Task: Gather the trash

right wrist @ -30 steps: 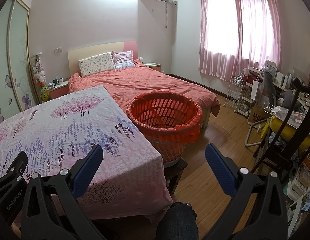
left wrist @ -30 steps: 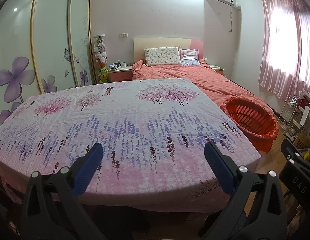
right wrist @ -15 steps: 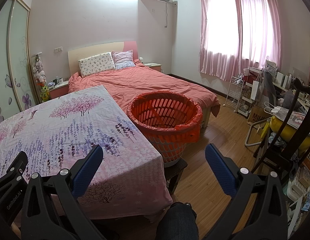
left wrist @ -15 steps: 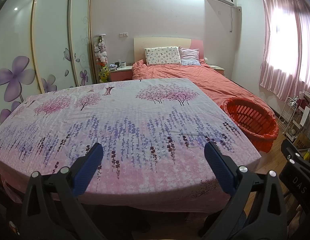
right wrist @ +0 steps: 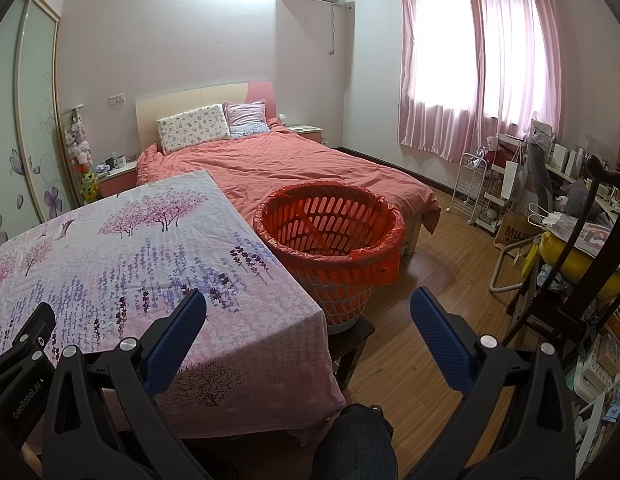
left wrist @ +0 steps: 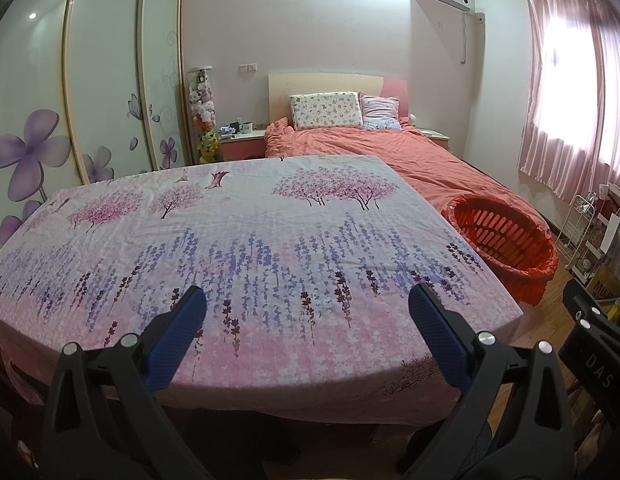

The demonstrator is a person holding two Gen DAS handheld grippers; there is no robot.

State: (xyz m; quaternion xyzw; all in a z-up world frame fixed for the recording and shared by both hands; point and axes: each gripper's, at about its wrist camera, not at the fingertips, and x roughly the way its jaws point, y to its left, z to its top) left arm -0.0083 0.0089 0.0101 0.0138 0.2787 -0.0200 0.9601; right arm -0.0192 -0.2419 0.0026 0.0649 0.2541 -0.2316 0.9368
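Note:
An orange slatted basket lined with a red bag [right wrist: 330, 236] stands on a low dark stool at the table's right edge; it also shows in the left wrist view [left wrist: 506, 240]. My left gripper [left wrist: 306, 320] is open and empty, held above the near edge of the table with the floral cloth [left wrist: 250, 240]. My right gripper [right wrist: 308, 320] is open and empty, held over the table's right corner and the floor near the basket. No trash shows on the cloth in either view.
A bed with a coral cover [right wrist: 294, 168] stands behind the table. A wardrobe with flower-printed doors [left wrist: 90, 100] is at left. A dark chair [right wrist: 582, 264], a white rack [right wrist: 470, 184] and cluttered shelves line the right side. Wood floor [right wrist: 442, 272] lies between.

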